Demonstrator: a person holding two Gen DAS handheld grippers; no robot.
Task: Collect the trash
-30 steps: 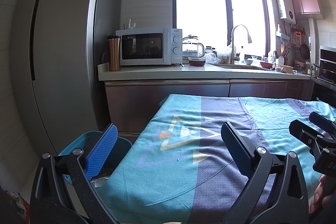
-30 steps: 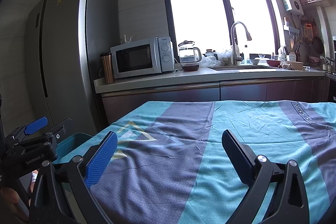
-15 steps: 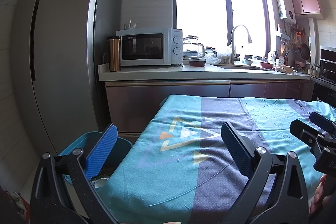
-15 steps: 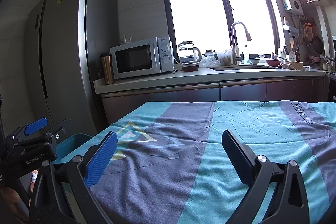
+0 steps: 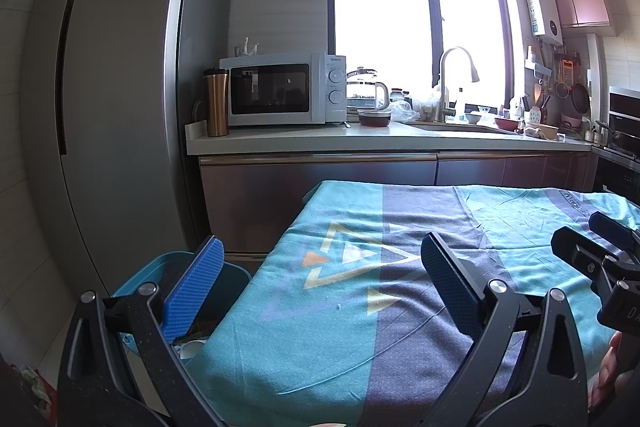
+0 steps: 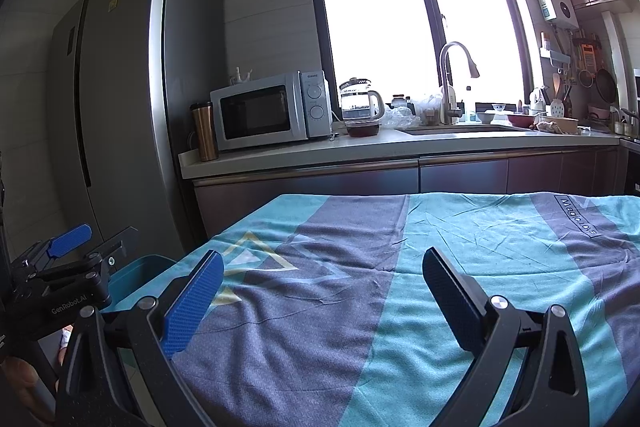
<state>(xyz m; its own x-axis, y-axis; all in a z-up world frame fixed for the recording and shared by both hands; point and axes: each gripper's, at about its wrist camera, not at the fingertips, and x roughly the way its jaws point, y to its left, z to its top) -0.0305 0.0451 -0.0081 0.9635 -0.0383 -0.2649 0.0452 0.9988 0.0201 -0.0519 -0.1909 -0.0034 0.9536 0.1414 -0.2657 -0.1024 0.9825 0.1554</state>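
Both jaws released: left gripper (image 5: 320, 287) and right gripper (image 6: 320, 301) above teal cloth (image 6: 440, 267); blue bin (image 5: 160, 271) lower left.

"GenRobot.AI" stands in white on the black body of the left tongs (image 6: 68, 259), lower left of the right wrist view. "Magic LOVE" is printed on the teal-and-grey striped cloth (image 6: 578, 217), right side. "Galanz" marks the white microwave (image 6: 316, 76).

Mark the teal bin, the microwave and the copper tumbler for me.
teal bin (image 5: 138, 277): left wrist view, on its far-left rim beside the table.
microwave (image 5: 270, 93): left wrist view, on its dark door window.
copper tumbler (image 6: 205, 135): right wrist view, on its copper body.
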